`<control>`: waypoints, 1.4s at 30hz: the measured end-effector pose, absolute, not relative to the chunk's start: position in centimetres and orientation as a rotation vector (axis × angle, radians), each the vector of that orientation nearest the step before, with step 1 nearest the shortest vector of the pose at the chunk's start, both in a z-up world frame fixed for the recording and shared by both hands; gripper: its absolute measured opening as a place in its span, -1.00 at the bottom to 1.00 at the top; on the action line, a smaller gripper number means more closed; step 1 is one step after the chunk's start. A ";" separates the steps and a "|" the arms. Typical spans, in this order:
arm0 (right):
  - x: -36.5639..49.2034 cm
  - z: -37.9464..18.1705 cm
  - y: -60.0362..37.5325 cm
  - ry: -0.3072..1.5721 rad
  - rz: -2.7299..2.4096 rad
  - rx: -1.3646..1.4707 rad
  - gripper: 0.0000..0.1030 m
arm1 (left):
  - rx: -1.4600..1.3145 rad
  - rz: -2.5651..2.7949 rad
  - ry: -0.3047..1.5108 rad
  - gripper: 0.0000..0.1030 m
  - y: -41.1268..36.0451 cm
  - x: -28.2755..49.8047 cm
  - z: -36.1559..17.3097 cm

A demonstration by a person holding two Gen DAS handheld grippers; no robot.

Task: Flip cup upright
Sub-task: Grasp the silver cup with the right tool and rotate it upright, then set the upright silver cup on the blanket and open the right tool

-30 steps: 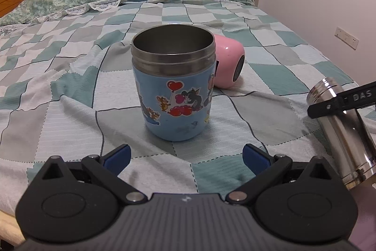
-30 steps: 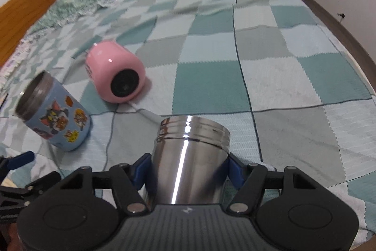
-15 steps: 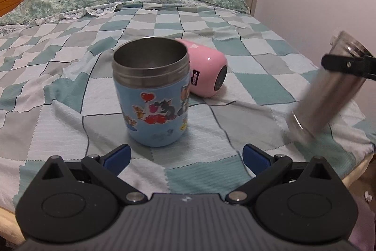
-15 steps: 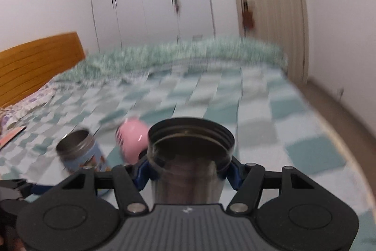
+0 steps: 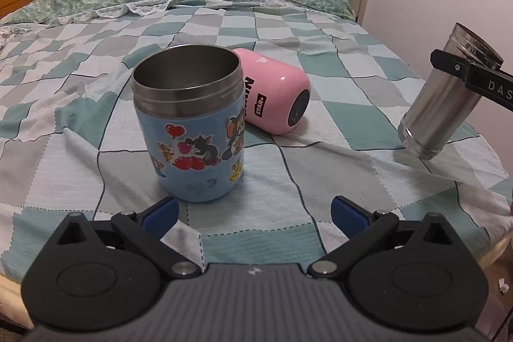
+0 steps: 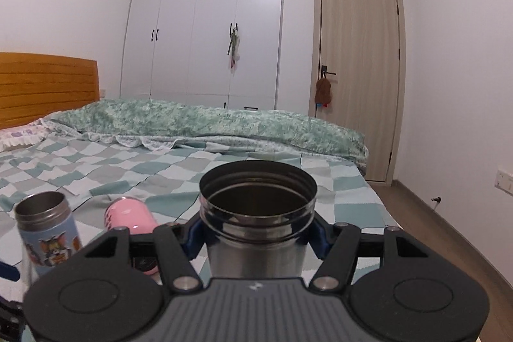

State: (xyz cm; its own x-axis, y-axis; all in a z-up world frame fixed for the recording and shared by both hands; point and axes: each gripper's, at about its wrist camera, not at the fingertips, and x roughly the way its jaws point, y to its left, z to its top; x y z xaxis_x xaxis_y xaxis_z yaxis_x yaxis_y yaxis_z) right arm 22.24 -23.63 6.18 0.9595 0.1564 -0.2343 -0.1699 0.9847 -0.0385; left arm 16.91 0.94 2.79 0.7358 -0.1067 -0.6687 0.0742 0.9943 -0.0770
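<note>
Steel cup [image 6: 256, 220] clamped in right gripper [image 6: 255, 237], mouth up, tilted, apparently just off the bed [image 5: 320, 169], right of blue cartoon cup [image 5: 192, 130], which stands upright. Pink cup [image 5: 275, 100] behind blue lies sideways, not yet flipped. Left gripper [image 5: 253, 212] spread wide, empty, just short of blue.

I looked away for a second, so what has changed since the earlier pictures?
The right tongs, clamped on the steel cup throughout, swung it from lying low over the bedspread to nearly upright, mouth up, still tilted. The blue cartoon cup stayed upright, the pink cup on its side, the left tongs open.
</note>
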 end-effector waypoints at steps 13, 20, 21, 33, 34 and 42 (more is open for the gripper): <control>23.7 2.6 -23.4 0.274 0.198 -0.041 0.22 | -0.027 -0.069 0.739 1.00 0.5 17.5 2.2; 23.0 2.7 -24.5 0.273 0.199 0.034 0.69 | -0.018 -0.071 0.719 1.00 0.5 17.1 2.5; 22.8 2.8 -24.6 0.269 0.200 0.037 0.70 | -0.016 -0.071 0.715 1.00 0.4 17.0 2.6; 16.1 4.5 -25.0 0.158 0.224 0.028 1.00 | -0.014 -0.102 0.617 1.00 0.5 13.5 5.1; 15.4 4.6 -24.9 0.151 0.226 0.023 1.00 | -0.011 -0.106 0.598 1.00 0.5 12.9 5.4; 9.6 4.4 -23.3 0.123 0.251 -0.013 1.00 | -0.001 -0.128 0.432 1.00 0.9 7.8 5.2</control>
